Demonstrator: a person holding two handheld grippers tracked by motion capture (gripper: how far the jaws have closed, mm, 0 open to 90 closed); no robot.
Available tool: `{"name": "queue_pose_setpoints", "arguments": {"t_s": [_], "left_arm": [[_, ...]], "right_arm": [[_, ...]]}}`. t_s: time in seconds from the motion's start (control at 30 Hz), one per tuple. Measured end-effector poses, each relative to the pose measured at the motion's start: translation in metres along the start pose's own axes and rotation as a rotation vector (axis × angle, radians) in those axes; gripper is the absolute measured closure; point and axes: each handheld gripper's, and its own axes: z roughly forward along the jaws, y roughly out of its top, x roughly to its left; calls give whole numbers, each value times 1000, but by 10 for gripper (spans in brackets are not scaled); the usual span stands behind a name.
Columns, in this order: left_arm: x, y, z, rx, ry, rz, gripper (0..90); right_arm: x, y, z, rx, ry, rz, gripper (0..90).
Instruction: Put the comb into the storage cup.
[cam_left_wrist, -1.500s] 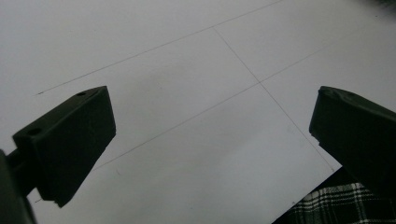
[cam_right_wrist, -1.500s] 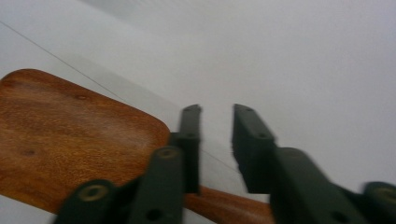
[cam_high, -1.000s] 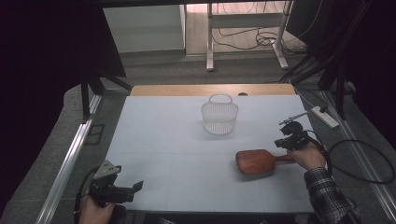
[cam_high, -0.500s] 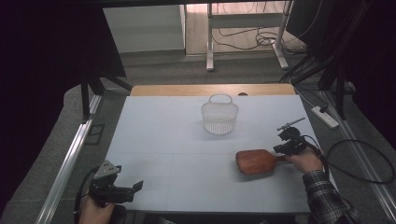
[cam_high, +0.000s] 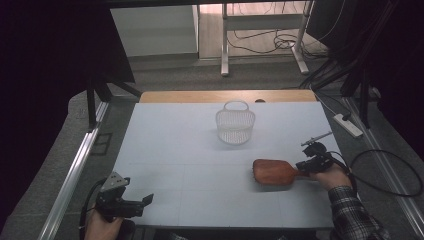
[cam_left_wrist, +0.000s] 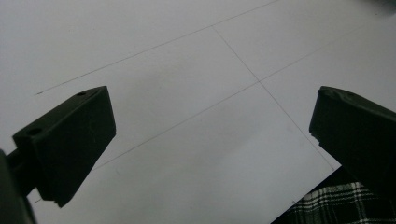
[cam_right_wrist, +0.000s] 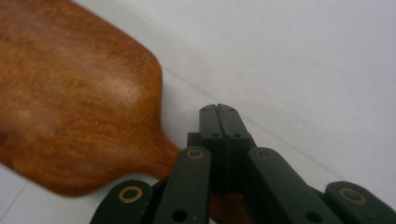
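your right gripper (cam_right_wrist: 218, 108) has its jaws pressed together over the board (cam_high: 272, 172) handle. keep it flat on the table (cam_high: 175, 150), no twisting. left gripper (cam_high: 148, 199) sits spread, near left.

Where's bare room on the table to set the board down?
Widest free patch: left half, between the basket and left gripper. A strip also lies between basket and board. Tightest by the right gripper at the right edge.

The left gripper (cam_high: 131, 204), held low at the table's near left corner in the person's left hand, has its jaws spread wide, while the right gripper (cam_high: 306, 167), near the table's right edge, has its jaws pressed together.
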Motion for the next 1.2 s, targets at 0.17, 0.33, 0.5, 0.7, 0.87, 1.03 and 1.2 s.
{"name": "queue_pose_setpoints", "arguments": {"t_s": [0.17, 0.33, 0.5, 0.7, 0.87, 1.03, 1.2], "left_arm": [[0, 0, 0, 1, 0, 0, 5], [0, 0, 0, 2, 2, 2, 6], [0, 0, 0, 3, 4, 3, 5], [-1, 0, 1, 5, 5, 5, 6], [-1, 1, 1, 7, 5, 6, 6], [-1, 1, 1, 9, 5, 8, 6], [-1, 1, 1, 8, 5, 9, 6]], "right_arm": [[3, -10, -5, -5, 14, -10, 899], [6, -21, -9, -2, 15, -21, 899], [11, -29, -13, -1, 26, -21, 898], [21, -38, -17, 1, 45, -39, 899], [27, -42, -22, -6, 53, -43, 899], [35, -48, -25, -2, 62, -48, 899], [37, -49, -25, 0, 58, -53, 899]]}}
